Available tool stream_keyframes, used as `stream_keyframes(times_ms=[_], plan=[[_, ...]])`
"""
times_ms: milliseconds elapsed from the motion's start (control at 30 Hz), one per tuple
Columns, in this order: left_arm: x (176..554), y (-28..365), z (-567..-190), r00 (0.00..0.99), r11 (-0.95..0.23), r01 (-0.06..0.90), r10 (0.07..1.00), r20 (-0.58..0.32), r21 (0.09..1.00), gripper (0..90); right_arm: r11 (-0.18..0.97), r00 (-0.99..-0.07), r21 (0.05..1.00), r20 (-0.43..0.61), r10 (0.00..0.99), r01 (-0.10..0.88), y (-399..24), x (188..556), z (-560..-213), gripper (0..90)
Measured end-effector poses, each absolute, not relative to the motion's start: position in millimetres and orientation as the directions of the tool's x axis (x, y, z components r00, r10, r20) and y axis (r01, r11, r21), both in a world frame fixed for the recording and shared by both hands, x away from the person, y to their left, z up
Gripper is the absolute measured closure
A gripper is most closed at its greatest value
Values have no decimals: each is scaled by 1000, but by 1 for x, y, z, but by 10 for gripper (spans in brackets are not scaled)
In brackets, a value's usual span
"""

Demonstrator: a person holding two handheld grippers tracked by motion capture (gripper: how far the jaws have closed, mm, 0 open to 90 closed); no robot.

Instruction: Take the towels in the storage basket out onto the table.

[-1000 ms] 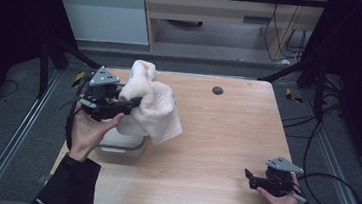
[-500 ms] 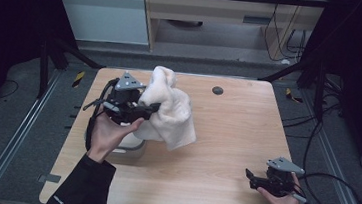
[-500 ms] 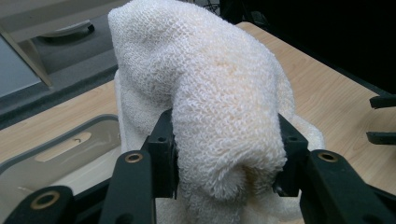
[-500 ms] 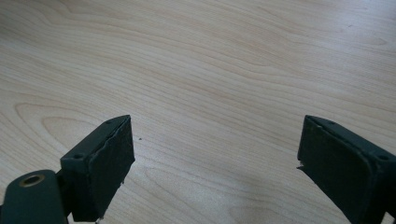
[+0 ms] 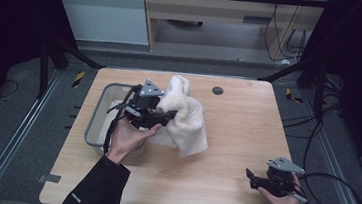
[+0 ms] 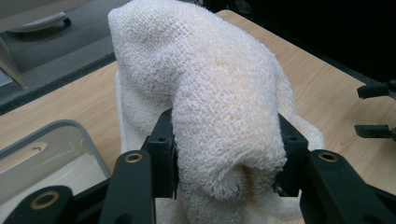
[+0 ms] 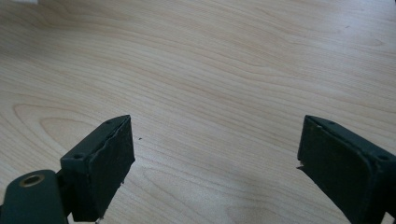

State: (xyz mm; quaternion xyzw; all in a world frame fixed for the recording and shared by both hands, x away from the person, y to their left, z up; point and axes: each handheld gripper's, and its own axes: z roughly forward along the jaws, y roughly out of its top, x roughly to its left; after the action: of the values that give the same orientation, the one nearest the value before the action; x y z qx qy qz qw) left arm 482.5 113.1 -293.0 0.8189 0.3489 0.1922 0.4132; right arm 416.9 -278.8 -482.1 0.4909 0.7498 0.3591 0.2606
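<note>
High view shows the wooden desk (image 5: 224,151) carrying a grey bin (image 5: 98,119) at its left edge, and that bin is far more exposed than a second ago, when the towel and hand covered most of it. A white towel (image 5: 185,117) hangs above the desk just right of the bin, its lower corner touching or nearly touching the wood; over the last second it has travelled from above the bin toward the middle of the desk. The left gripper (image 5: 160,115) has moved right with it, jaws pinching a thick fold of the towel (image 6: 219,116). Near the right front corner the right gripper (image 5: 251,177) rests low over bare wood where it was before, jaws spread wide apart. A small dark disc (image 5: 217,90) sits near the far edge.
</note>
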Motion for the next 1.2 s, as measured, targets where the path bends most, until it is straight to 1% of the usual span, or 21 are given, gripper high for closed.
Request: stream_keyframes(times_ms=[667, 900, 1200], plan=[[490, 73, -330, 731, -454, 410, 682, 12, 791, 527, 240, -362, 802, -32, 932, 547, -284, 416, -483, 108], [495, 58, -348, 743, -448, 419, 669, -15, 790, 527, 225, -347, 801, -23, 938, 555, -286, 416, -483, 108], [498, 43, -367, 760, -467, 428, 650, -28, 774, 526, 222, -342, 806, -26, 939, 549, -288, 416, -484, 108]])
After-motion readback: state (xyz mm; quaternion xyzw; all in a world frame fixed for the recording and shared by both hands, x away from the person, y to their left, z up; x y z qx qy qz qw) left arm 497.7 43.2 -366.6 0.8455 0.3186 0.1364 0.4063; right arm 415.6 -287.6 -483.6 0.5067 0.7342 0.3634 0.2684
